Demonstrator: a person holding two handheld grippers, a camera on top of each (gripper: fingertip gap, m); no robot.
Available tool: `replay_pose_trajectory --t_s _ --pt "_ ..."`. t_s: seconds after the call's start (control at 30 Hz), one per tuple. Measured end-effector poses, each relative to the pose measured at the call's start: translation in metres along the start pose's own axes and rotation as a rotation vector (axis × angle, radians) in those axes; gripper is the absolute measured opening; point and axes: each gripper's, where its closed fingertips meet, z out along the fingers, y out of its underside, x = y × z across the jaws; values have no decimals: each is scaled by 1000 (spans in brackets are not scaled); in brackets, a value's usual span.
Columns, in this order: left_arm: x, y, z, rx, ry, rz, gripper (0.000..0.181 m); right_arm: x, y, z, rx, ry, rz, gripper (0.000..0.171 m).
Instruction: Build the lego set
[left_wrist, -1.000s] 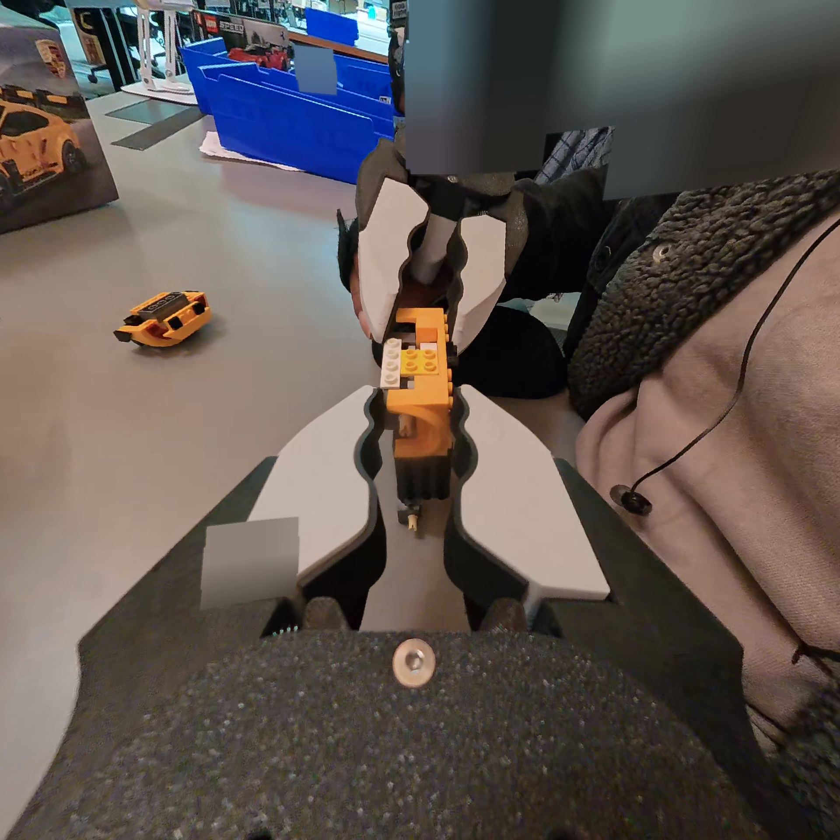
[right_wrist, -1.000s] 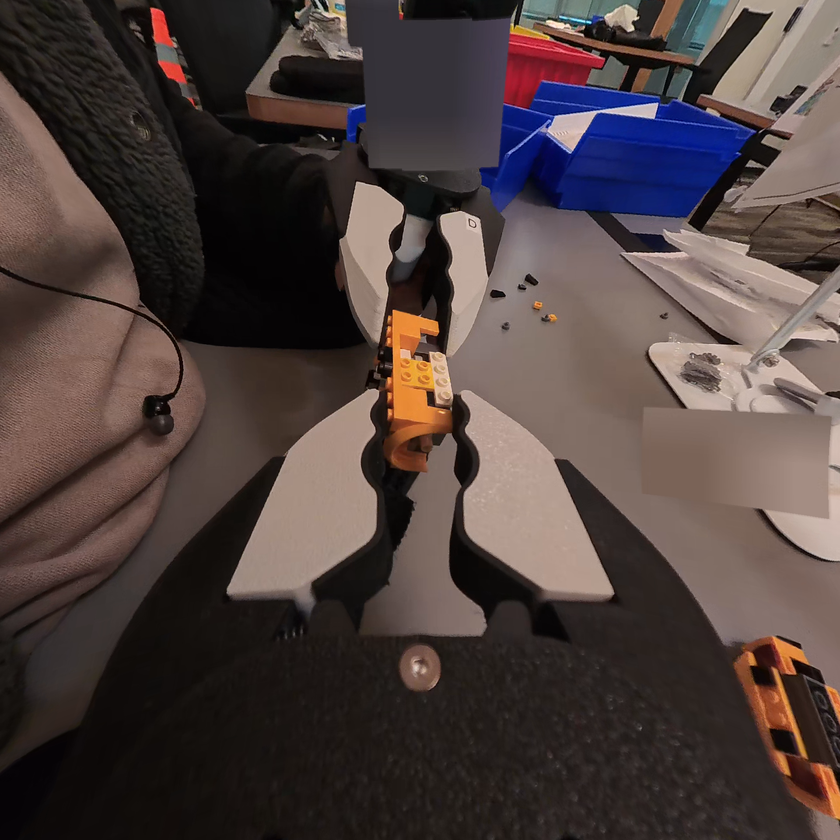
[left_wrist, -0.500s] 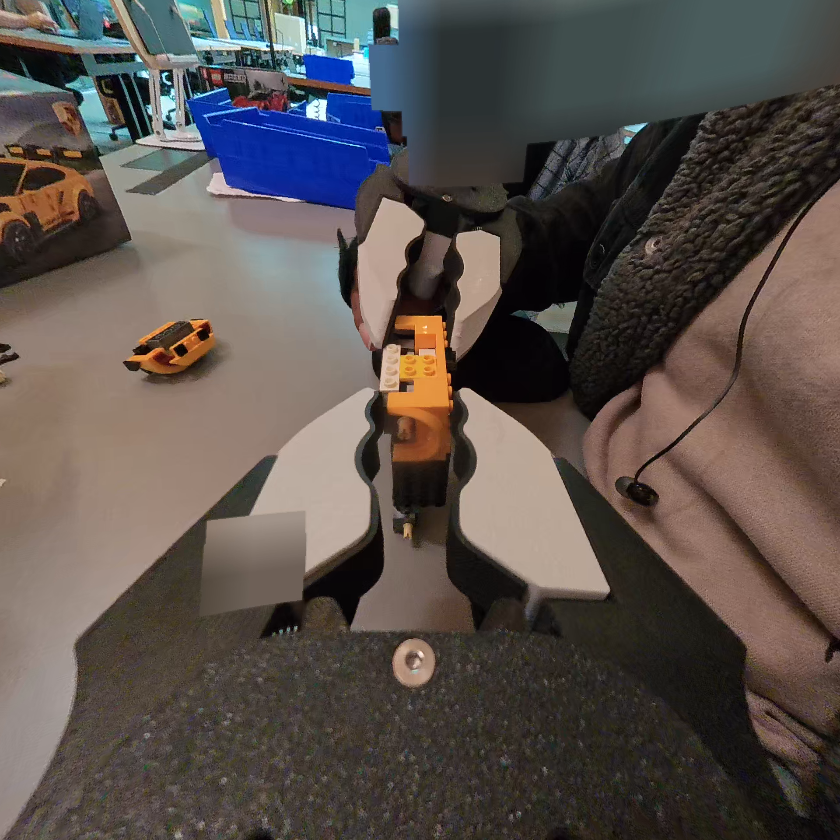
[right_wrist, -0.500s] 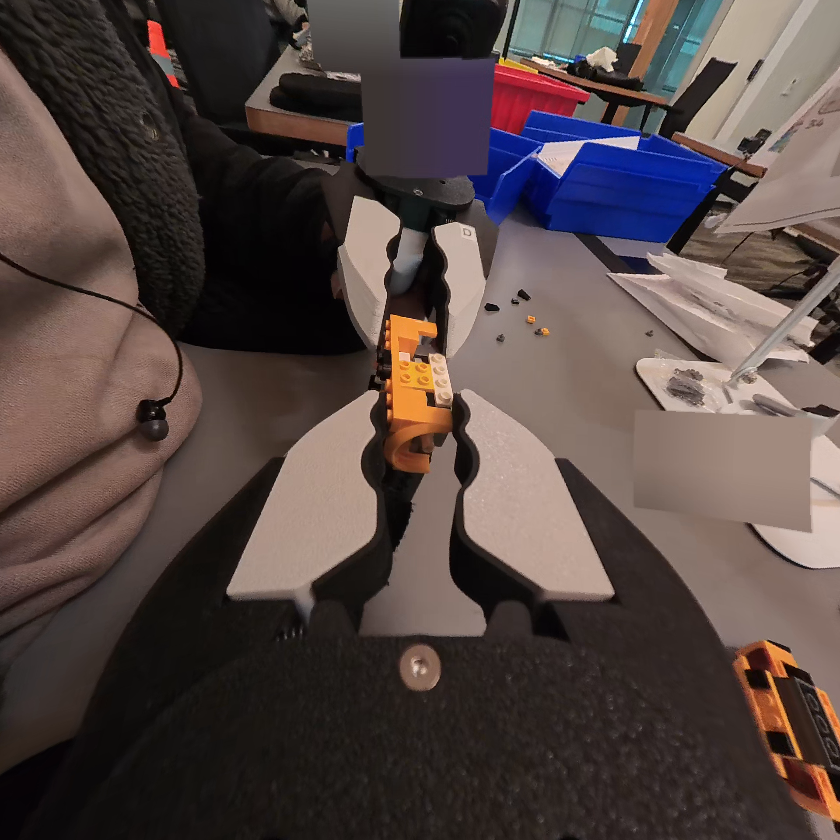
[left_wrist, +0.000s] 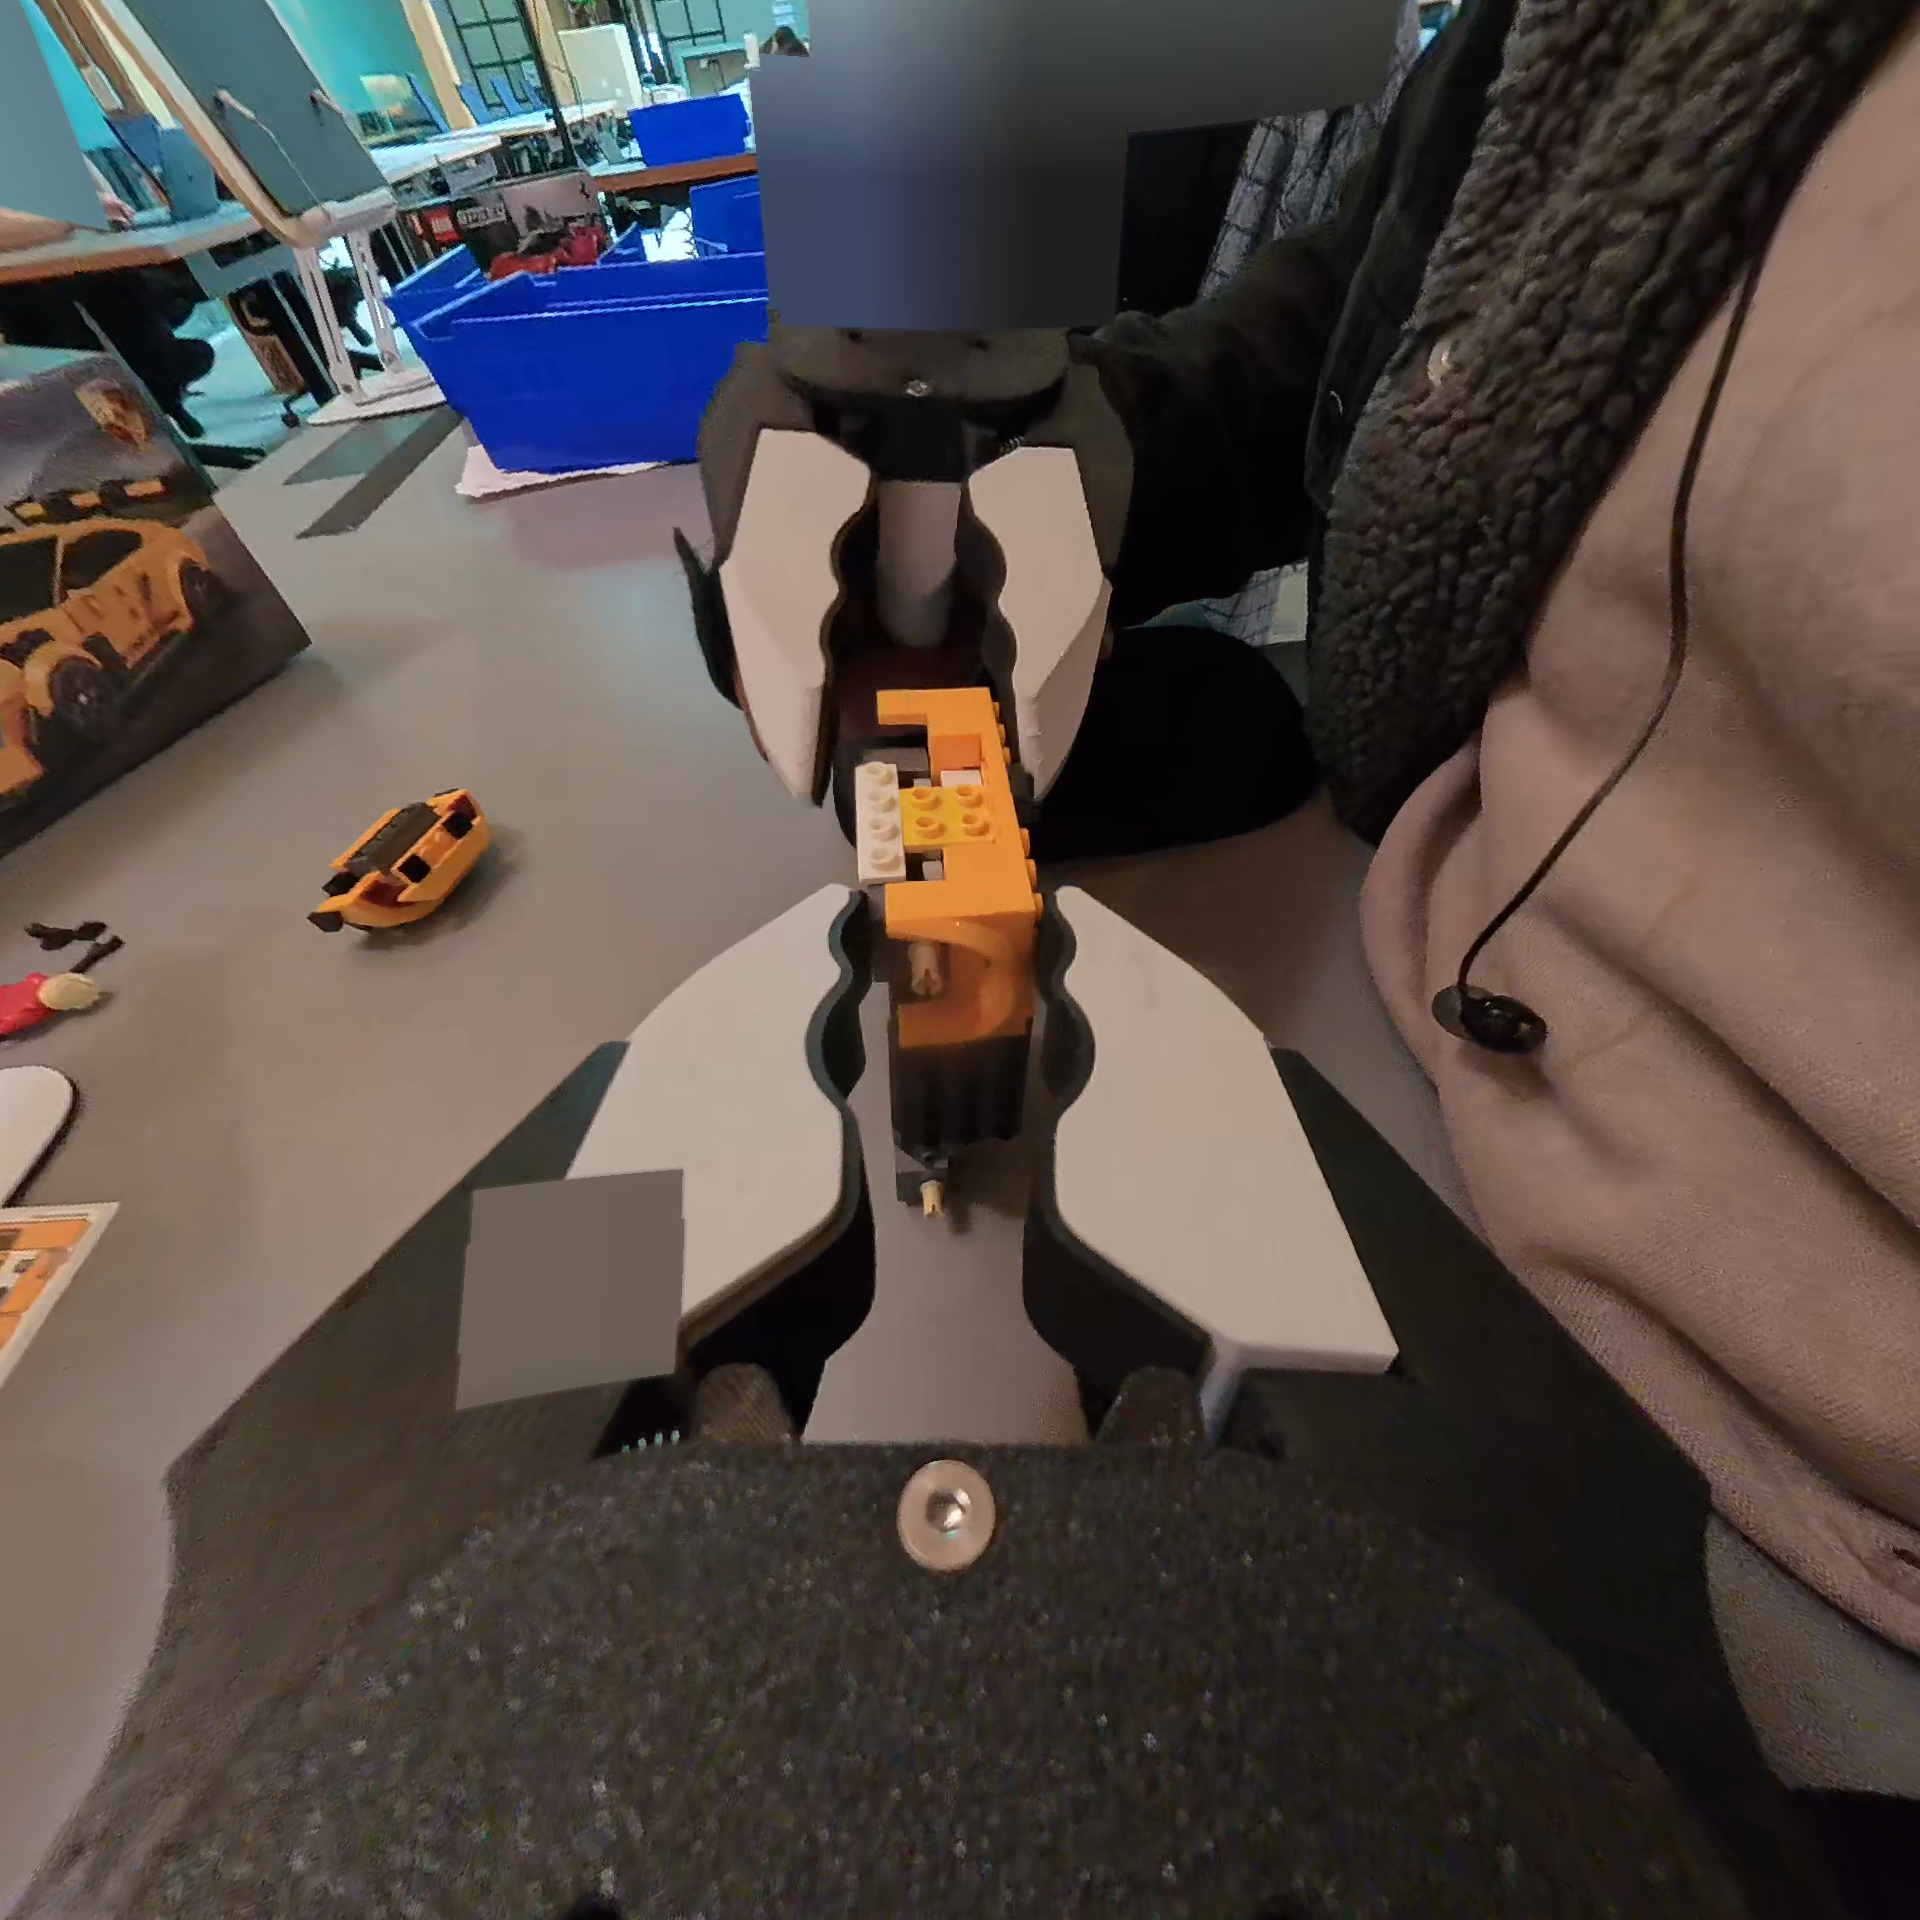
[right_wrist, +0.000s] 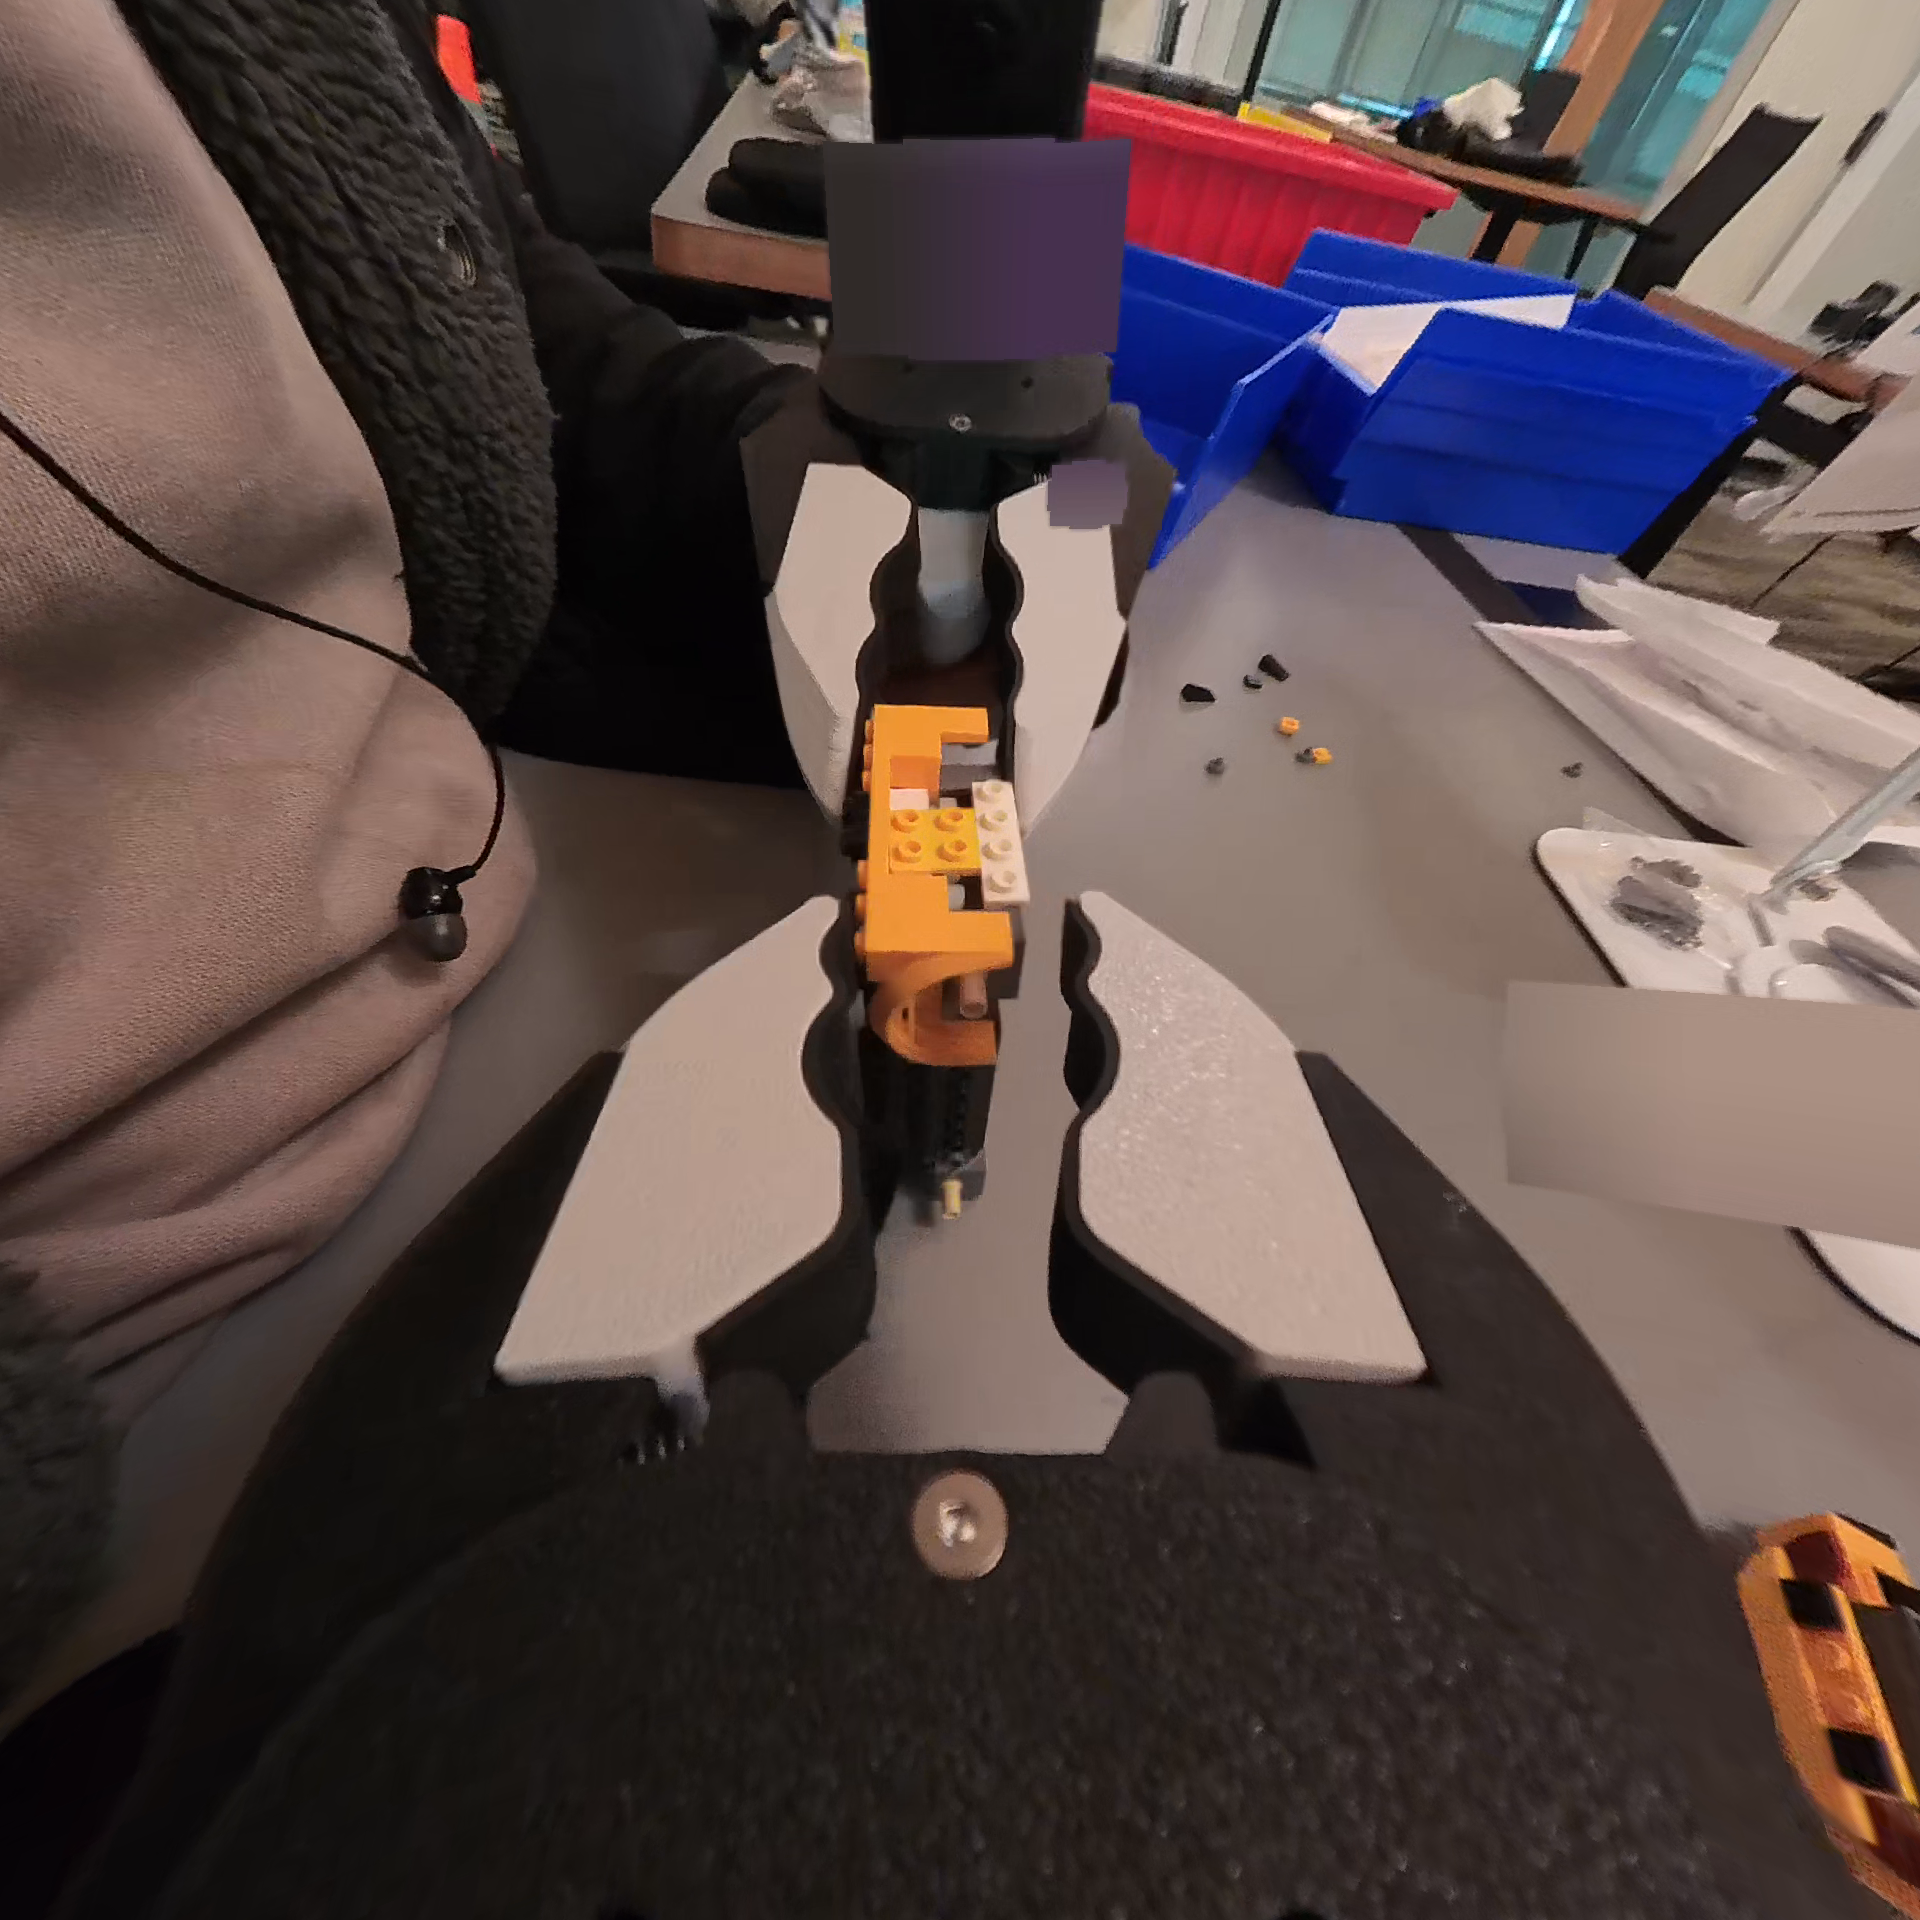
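An orange and black lego car chassis (left_wrist: 961, 894) with a white plate and yellow studs hangs in the air between my two grippers, which face each other. My left gripper (left_wrist: 951, 925) is shut on one end of it. In the right wrist view the chassis (right_wrist: 930, 914) lies between the fingers of my right gripper (right_wrist: 951, 914), whose jaws stand slightly apart. A gap shows between its right finger (right_wrist: 1174, 1101) and the chassis. The left gripper (right_wrist: 935, 748) grips the far end there. The right gripper (left_wrist: 914, 738) shows at the far end in the left wrist view.
A small orange car section (left_wrist: 405, 862) lies on the grey table (left_wrist: 520, 675) and also shows in the right wrist view (right_wrist: 1829, 1704). Also there: the set's box (left_wrist: 94, 644), blue bins (right_wrist: 1507, 416), loose small pieces (right_wrist: 1262, 717), a white tray (right_wrist: 1662, 904), and a person's torso (left_wrist: 1662, 935) close by. Only a small space, under 4 cm, lies between the two pairs of fingers. The right tips stand about 20 cm off the small orange car section (left_wrist: 405, 862). Seen from the right wrist view (right_wrist: 1852, 1654) as well.
My right gripper's jaws have spread a little, so its right finger no longer touches the chassis. My left gripper still holds it. Both views have tilted up slightly.
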Motion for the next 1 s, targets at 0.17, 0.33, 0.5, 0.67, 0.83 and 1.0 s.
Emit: replay_pose_trajectory --t_s 0.17,0.33,0.5,0.67,0.83,1.0 --pt "6 0 1 3 -12 55 31 -10 6 7 -24 -35 -38 33" --pt "9 1 1 2 -5 84 31 -14 6 8 0 -39 -78 30" --pt "9 2 0 13 7 81 30 -15 5 9 -3 -32 -78 30" --pt "9 2 -1 13 6 75 30 -14 5 10 1 -32 -64 30" --pt "10 0 0 32 13 74 30 -15 5 9 3 -36 -62 30" --pt "10 4 3 14 20 52 43 -18 5 10 1 -49 -78 30"
